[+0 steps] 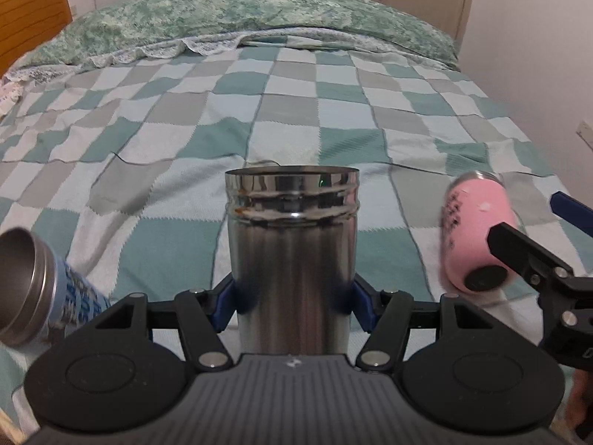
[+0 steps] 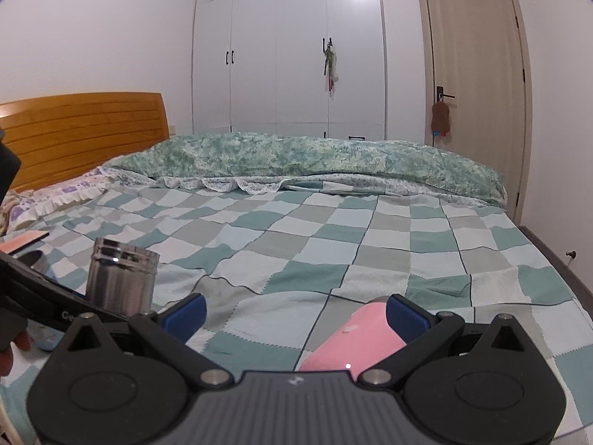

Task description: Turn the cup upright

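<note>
Bedroom scene, two wrist views. Bed [image 2: 333, 237] takes up most of both, covered by a checked blanket [image 1: 259, 118] in teal, grey and pale squares, wrinkled near the middle. Green floral duvet [image 2: 296, 159] lies bunched along the far edge, with a lace-trimmed sheet under it. Wooden headboard [image 2: 81, 129] at the left, white wardrobe [image 2: 289, 48] on the far wall, beige door [image 2: 478, 85] to its right with a brown item hanging from the handle. Steel cup [image 1: 292, 259] stands upright, mouth up, on the blanket; left gripper [image 1: 292, 300] pinches it low on the body, blue pads [image 1: 226, 304] pressed against both sides. Same cup [image 2: 120, 278] shows at the left of the right wrist view, upright, with the left gripper's black linkage crossing in front of its base. Pink cup [image 1: 478, 233] lies on its side on the blanket to the right of the steel cup, dark base toward the camera, blurred in the left view. Right gripper [image 2: 296, 313] has its jaws spread wide; pink cup [image 2: 355, 337] lies against the inner face of one blue pad [image 2: 404, 315], the other pad well apart from it. Blue-printed cup [image 1: 40, 289] lies tipped at the left edge, steel mouth facing the camera, near the steel cup but not touching. Flat reddish object [image 2: 22, 241] rests on the blanket at far left; cannot tell what it is.
</note>
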The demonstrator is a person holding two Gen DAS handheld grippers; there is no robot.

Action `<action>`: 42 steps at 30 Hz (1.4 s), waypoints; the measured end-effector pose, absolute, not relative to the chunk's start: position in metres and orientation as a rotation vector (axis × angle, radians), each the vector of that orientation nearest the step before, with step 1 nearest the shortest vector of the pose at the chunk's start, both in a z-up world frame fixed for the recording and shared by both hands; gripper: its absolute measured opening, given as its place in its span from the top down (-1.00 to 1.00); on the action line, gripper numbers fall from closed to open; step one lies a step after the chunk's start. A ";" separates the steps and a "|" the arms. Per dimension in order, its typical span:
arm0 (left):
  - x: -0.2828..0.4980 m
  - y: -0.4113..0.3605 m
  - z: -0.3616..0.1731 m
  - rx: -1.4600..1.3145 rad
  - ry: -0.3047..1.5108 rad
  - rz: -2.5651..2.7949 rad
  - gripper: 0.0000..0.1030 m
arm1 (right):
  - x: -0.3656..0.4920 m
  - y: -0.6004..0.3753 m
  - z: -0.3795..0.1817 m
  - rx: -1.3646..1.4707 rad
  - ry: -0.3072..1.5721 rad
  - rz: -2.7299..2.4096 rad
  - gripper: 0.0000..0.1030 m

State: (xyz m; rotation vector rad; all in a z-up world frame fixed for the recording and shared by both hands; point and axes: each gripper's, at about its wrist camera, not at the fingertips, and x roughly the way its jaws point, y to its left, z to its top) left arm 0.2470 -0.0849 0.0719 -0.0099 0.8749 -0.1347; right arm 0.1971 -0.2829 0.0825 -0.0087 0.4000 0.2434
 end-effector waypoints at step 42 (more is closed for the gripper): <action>0.131 -0.067 0.084 0.056 0.545 -0.146 -1.00 | 0.102 -0.281 0.062 -0.029 0.480 0.265 -1.00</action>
